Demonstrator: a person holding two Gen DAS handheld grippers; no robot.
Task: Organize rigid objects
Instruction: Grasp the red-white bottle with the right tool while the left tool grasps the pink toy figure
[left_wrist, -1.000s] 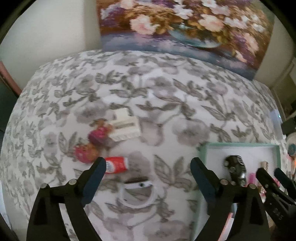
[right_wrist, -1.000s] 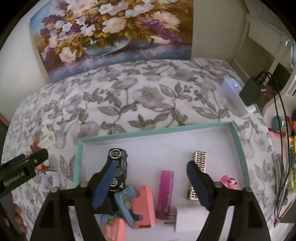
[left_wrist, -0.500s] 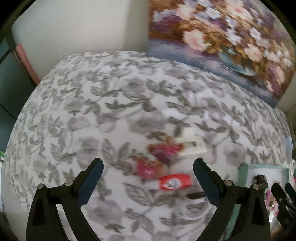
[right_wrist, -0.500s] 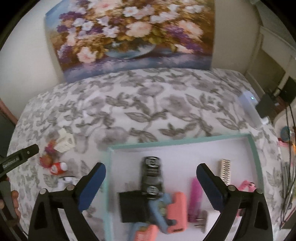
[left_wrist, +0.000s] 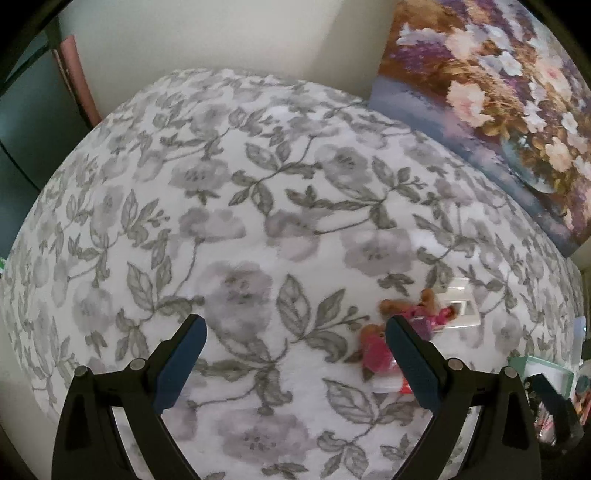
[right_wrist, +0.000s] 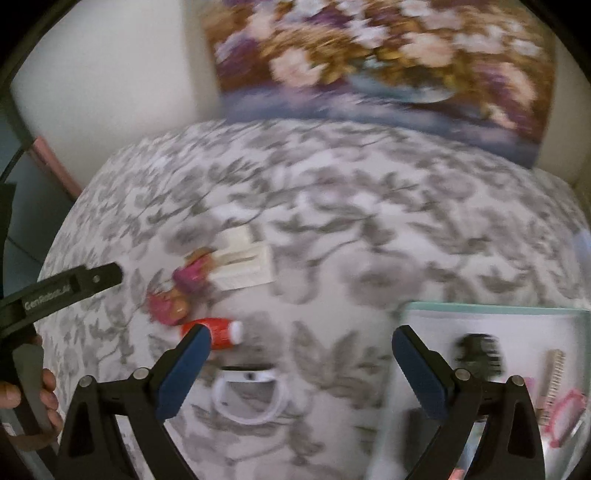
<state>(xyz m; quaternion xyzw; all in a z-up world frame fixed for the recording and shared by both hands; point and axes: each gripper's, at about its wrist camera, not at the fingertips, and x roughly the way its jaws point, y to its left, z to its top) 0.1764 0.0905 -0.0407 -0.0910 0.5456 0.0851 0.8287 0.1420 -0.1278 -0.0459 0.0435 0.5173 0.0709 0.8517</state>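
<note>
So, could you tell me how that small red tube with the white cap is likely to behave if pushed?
The red tube lies on its side on the floral cloth, so it would probably roll. It looks small, likely light. Its smooth surface may slip between open fingers.

On the bed (right_wrist: 332, 229) we see a small cluster at the left: a box (right_wrist: 245, 264) farthest back, two dolls (right_wrist: 177, 288) touching its near left side, then a small bottle (right_wrist: 218, 332) nearer us. A ring-shaped band (right_wrist: 249, 393) lies nearest, between our right gripper's (right_wrist: 301, 350) fingers. A tray (right_wrist: 480, 308) sits to the right, holding a toy car (right_wrist: 478, 350) and other small items. A painting (right_wrist: 388, 62) leans against the wall behind the bed.
</note>
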